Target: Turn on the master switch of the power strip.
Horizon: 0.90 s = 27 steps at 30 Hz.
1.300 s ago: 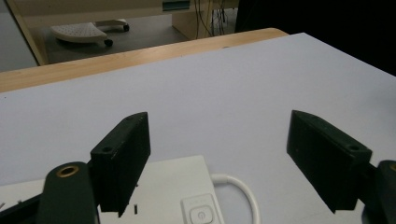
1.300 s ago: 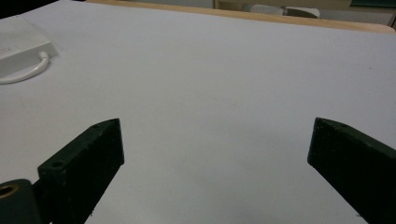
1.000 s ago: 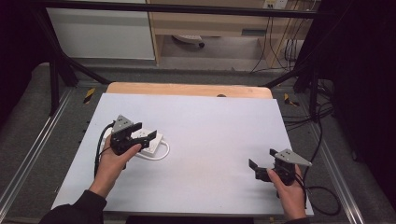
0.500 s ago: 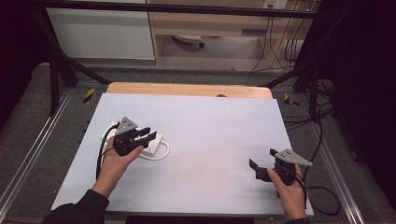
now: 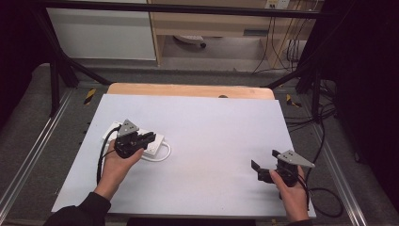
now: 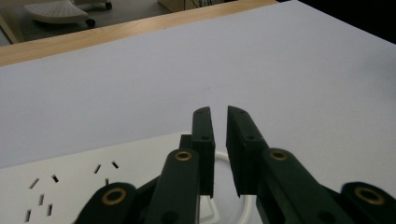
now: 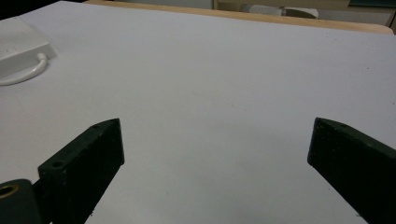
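A white power strip [image 5: 112, 130] [image 6: 70, 163] [image 7: 18, 39] lies on the left of the white tabletop [image 5: 211, 122], with its white cord [image 5: 163, 154] [image 7: 23, 74] looping off the end. My left gripper [image 5: 149, 137] [image 6: 219, 112] hovers over that strip near the cord end. Its jaws have just been closing and now stand almost together, with a thin slit and nothing between them. At the right front, my right gripper [image 5: 264, 160] [image 7: 215, 135] is held low over bare tabletop, jaws wide open and empty.
A wooden edge [image 5: 188, 89] runs along the far side of the tabletop. Metal rails [image 5: 28, 155] flank the table. A black cable [image 5: 329, 202] coils off the right front corner. Cabinets and a chair base [image 5: 188, 40] stand beyond.
The left gripper's jaws have closed from wide apart to nearly together above the power strip. Both hands have stayed in place.
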Each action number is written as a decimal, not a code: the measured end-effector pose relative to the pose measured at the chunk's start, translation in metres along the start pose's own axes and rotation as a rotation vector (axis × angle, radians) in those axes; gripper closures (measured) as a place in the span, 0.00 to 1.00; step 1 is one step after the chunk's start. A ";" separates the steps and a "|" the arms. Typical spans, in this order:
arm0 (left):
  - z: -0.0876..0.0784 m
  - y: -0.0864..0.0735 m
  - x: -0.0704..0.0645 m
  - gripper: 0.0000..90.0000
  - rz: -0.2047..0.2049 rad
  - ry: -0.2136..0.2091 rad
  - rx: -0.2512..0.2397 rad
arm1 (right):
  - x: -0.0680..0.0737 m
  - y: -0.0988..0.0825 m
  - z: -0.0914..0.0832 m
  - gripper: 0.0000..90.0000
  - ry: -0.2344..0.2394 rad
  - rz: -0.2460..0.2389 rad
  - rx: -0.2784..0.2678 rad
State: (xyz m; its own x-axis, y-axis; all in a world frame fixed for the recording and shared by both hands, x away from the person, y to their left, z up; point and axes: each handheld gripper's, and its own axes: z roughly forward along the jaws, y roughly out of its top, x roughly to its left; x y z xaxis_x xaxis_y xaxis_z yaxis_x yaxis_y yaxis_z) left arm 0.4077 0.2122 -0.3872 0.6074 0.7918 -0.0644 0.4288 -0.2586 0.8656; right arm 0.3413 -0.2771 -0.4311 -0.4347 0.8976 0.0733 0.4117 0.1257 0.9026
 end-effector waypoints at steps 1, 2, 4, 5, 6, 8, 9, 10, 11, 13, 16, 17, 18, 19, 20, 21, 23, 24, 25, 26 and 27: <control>0.000 0.000 0.000 0.92 0.000 -0.001 0.003 | 0.000 0.000 0.000 0.05 0.000 0.000 0.000; 0.000 -0.001 0.000 0.93 -0.005 -0.006 0.006 | 0.000 0.000 0.000 0.05 -0.001 -0.002 -0.001; 0.000 -0.002 0.001 0.95 -0.009 0.001 0.011 | 0.001 0.000 0.000 0.05 0.000 -0.003 0.000; 0.001 -0.002 0.001 0.96 -0.014 0.000 0.013 | 0.001 0.000 0.000 0.05 0.001 -0.004 0.001; 0.001 -0.003 0.002 0.97 -0.015 0.001 0.016 | 0.001 0.000 0.000 0.05 0.001 -0.004 0.001; 0.001 -0.004 0.003 0.97 -0.017 0.000 0.021 | 0.001 0.000 0.000 0.05 0.001 -0.004 0.001; 0.002 -0.005 0.004 0.98 -0.022 -0.002 0.022 | 0.001 0.000 0.001 0.04 0.002 -0.003 0.002; 0.002 -0.005 0.004 0.99 -0.022 -0.002 0.025 | 0.001 0.000 0.001 0.04 0.004 0.002 0.002; 0.002 -0.006 0.004 0.99 -0.020 -0.001 0.028 | 0.001 0.000 0.001 0.04 0.004 0.001 0.002; 0.003 -0.007 0.005 0.99 -0.020 -0.001 0.034 | 0.001 0.000 0.001 0.04 0.004 -0.001 0.003; 0.004 -0.009 0.006 1.00 -0.020 -0.006 0.050 | 0.001 0.000 0.001 0.04 0.005 -0.003 0.005; 0.005 -0.009 0.006 1.00 -0.020 -0.005 0.053 | 0.001 0.000 0.001 0.04 0.005 -0.003 0.005; 0.005 -0.010 0.006 1.00 -0.019 -0.005 0.056 | 0.001 0.000 0.001 0.04 0.005 -0.004 0.006; 0.006 -0.011 0.007 1.00 -0.019 -0.003 0.059 | 0.001 0.000 0.001 0.04 0.006 -0.007 0.005; 0.006 -0.011 0.007 1.00 -0.019 -0.003 0.059 | 0.001 0.000 0.001 0.04 0.006 -0.007 0.005; 0.007 -0.012 0.007 1.00 -0.021 -0.003 0.059 | 0.001 0.000 0.001 0.04 0.007 -0.005 0.006; 0.007 -0.012 0.007 1.00 -0.021 -0.003 0.062 | 0.001 0.000 0.001 0.04 0.008 -0.005 0.005; 0.007 -0.012 0.007 1.00 -0.022 -0.003 0.064 | 0.001 0.000 0.001 0.04 0.007 -0.006 0.005; 0.008 -0.013 0.007 1.00 -0.021 -0.002 0.065 | 0.001 0.000 0.001 0.04 0.007 -0.006 0.005; 0.008 -0.013 0.007 1.00 -0.021 -0.001 0.066 | 0.001 0.000 0.001 0.04 0.007 -0.006 0.005; 0.008 -0.013 0.008 1.00 -0.022 0.000 0.068 | 0.001 0.000 0.001 0.04 0.007 -0.005 0.006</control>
State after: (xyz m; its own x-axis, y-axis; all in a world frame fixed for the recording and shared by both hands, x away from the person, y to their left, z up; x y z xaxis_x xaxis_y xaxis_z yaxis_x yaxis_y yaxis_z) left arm 0.4121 0.2172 -0.4030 0.5972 0.7977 -0.0834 0.4866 -0.2777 0.8283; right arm 0.3418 -0.2755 -0.4319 -0.4427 0.8938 0.0715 0.4141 0.1331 0.9004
